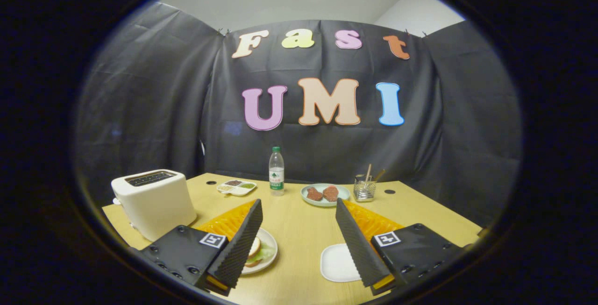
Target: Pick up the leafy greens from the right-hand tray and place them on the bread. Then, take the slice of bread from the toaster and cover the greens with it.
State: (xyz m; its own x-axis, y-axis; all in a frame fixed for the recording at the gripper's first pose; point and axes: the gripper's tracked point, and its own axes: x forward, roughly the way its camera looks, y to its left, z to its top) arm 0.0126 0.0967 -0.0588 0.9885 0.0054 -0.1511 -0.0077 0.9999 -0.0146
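Item: sandwich [258, 252], on a round plate [271, 249] on the counter [299, 230], partly hidden behind my left finger; pale bread over green leaf, so I judge the cover slice placed. Jaws [299, 235]: wide apart, empty. Right of the plate: white tray [338, 263], bare. Left of the plate: toaster [154, 202].

matt wood-look table [299, 230]; glossy toaster [154, 202]; wire-mesh cup [364, 190]
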